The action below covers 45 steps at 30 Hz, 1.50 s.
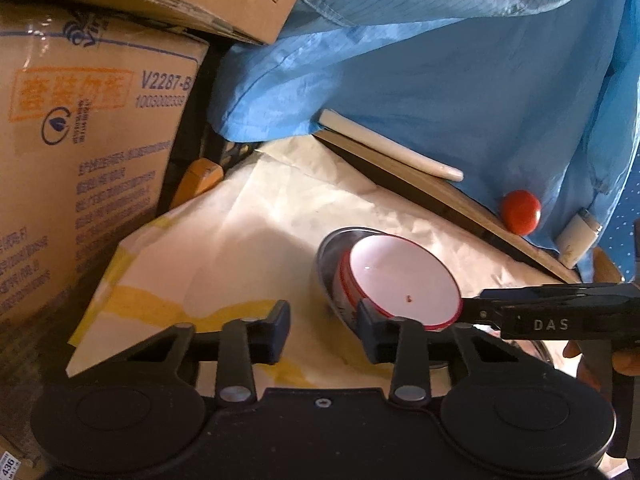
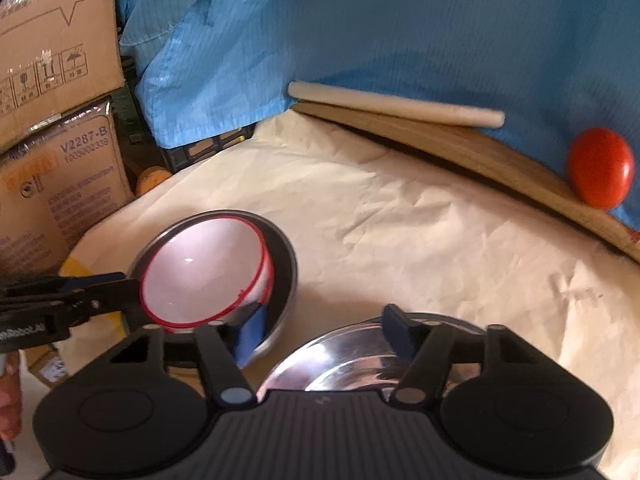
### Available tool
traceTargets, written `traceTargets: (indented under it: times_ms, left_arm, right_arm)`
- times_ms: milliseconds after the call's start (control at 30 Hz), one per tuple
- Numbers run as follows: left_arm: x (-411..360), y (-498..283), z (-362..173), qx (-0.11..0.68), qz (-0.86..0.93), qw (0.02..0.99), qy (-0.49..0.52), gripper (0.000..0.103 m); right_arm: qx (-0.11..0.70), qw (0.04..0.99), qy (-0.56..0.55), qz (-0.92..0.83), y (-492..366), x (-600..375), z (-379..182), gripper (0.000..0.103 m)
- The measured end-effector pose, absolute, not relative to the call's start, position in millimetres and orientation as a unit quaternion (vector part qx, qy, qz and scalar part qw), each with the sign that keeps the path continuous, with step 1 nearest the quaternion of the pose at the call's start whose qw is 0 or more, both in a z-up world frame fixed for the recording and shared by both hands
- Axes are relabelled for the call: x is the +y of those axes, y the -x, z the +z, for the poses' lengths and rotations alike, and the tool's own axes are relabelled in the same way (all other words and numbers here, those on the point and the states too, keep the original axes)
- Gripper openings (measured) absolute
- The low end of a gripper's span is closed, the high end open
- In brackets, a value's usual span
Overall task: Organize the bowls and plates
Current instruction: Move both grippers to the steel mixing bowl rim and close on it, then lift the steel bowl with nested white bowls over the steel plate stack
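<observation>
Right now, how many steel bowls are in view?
2. One steel bowl sits on the paper left of centre, with the red-rimmed white bowl tilted inside it. The other steel bowl is nearest the right wrist camera, partly hidden. The blue cloth may hide more.

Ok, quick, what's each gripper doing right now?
Left gripper: open, nothing between its fingers, one finger beside the steel bowl.
Right gripper: open, holding nothing, fingers either side of that bowl's rim.
</observation>
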<state>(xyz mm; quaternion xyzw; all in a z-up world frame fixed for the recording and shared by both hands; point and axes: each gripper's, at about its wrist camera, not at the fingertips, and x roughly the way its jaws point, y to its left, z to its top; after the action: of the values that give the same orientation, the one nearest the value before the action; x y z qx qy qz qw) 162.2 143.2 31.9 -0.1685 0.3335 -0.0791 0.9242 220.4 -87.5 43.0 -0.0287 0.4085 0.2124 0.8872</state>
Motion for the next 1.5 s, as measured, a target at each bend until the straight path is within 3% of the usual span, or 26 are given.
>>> traceTargets:
  times_ms: [133, 367, 533, 700, 833, 967, 1500]
  left_arm:
    - [150.2, -168.3, 30.3, 0.349, -0.081, 0.911, 0.206, 0.034]
    - [155.3, -171.8, 25.9, 0.353, -0.080, 0.902, 0.234, 0.035]
    - [158.9, -175.1, 22.1, 0.356, -0.071, 0.899, 0.246, 0.045]
    - [161.0, -176.0, 20.0, 0.354, -0.074, 0.898, 0.253, 0.043]
    - [159.3, -175.8, 20.9, 0.351, -0.077, 0.898, 0.253, 0.035]
    - [152.5, -174.7, 25.3, 0.346, -0.084, 0.902, 0.245, 0.021]
    - [144.5, -177.4, 29.3, 0.347, -0.056, 0.906, 0.236, 0.018]
  right_arm:
    - [0.429, 0.875, 0.024, 0.222, -226.7, -84.6, 45.6, 0.052]
    - [0.436, 0.873, 0.038, 0.215, -232.0, -76.8, 45.7, 0.048]
    - [0.437, 0.871, 0.040, 0.222, -234.8, -72.0, 44.7, 0.032]
    - [0.440, 0.866, 0.031, 0.234, -234.4, -67.8, 44.4, 0.015]
    - [0.447, 0.863, 0.009, 0.235, -237.4, -69.8, 42.7, 0.015]
    - [0.444, 0.867, 0.003, 0.226, -235.6, -69.0, 41.7, 0.013]
    - [0.447, 0.867, -0.052, 0.215, -238.4, -81.3, 37.8, 0.012]
